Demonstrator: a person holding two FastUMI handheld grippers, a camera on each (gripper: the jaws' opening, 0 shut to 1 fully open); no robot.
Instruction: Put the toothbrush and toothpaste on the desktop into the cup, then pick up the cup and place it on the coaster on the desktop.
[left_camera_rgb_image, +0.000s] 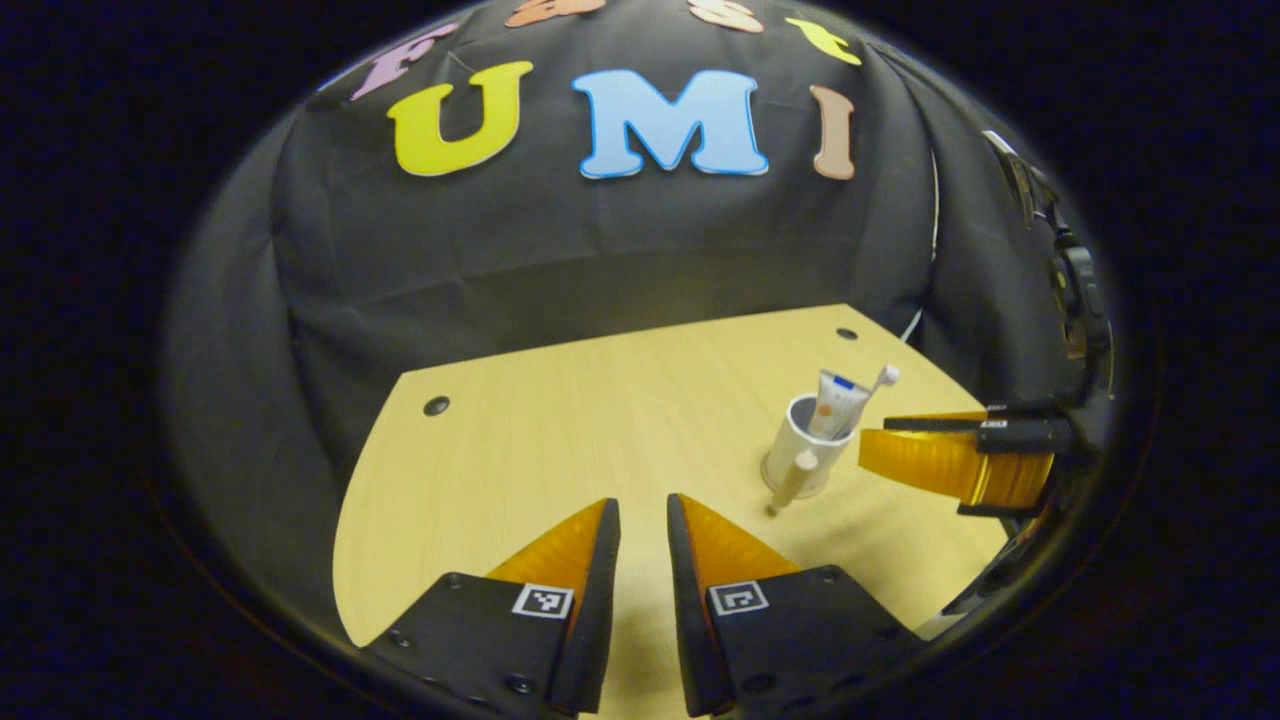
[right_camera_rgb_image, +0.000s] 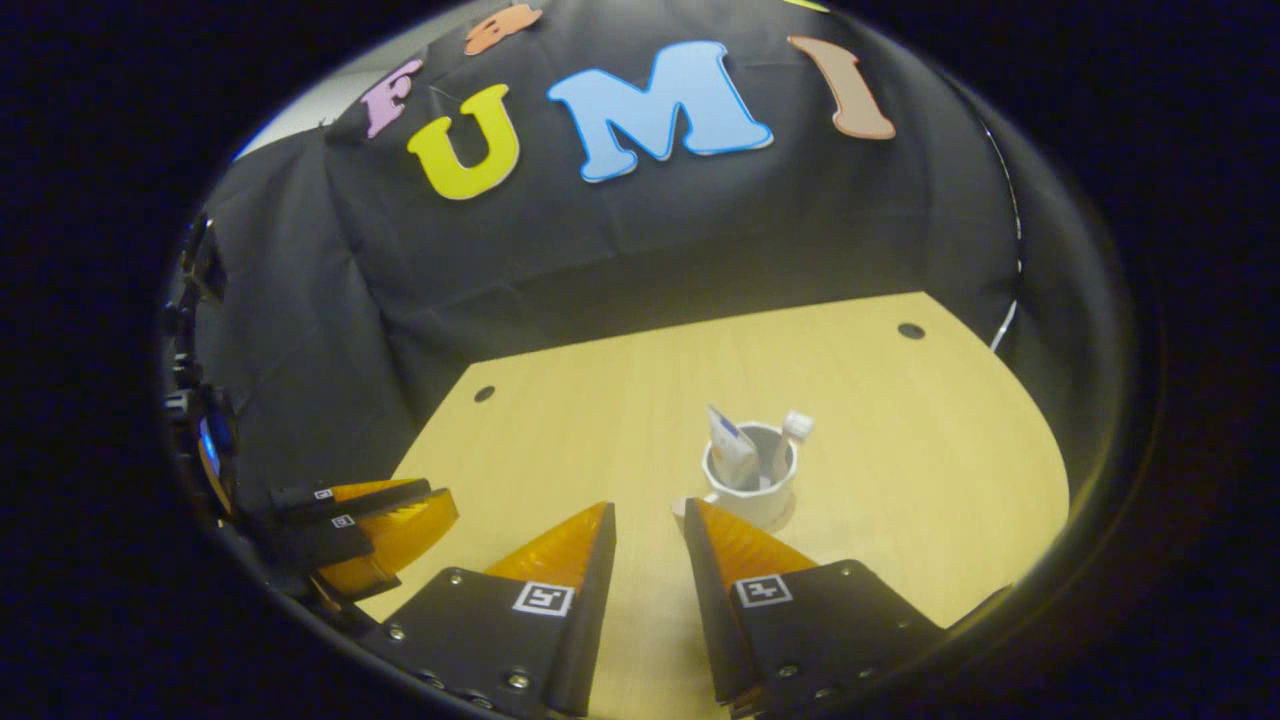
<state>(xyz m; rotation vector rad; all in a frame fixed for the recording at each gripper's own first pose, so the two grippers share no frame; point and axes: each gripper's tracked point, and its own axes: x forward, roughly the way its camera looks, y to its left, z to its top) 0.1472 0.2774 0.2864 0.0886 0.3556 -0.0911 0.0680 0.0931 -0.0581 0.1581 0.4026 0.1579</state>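
The cup (right_camera_rgb_image: 752, 487) stands upright on the desk (right_camera_rgb_image: 930, 450), toward its right half, with the toothpaste (right_camera_rgb_image: 733, 455) and the toothbrush (right_camera_rgb_image: 790, 442) already leaning inside it. The coaster cannot be made out, so I cannot tell whether the cup sits on it.

Your right gripper (right_camera_rgb_image: 648, 530) is the nearer one. Its jaws stand a narrow gap apart and hold nothing. The cup lies just ahead of it and slightly right of its axis, with the cup handle (left_camera_rgb_image: 793, 482) pointing toward the near edge.

Your left gripper (left_camera_rgb_image: 643, 525) is likewise slightly parted and empty, well left of the cup.

Judgement: take the cup with the right gripper, opening wider first.
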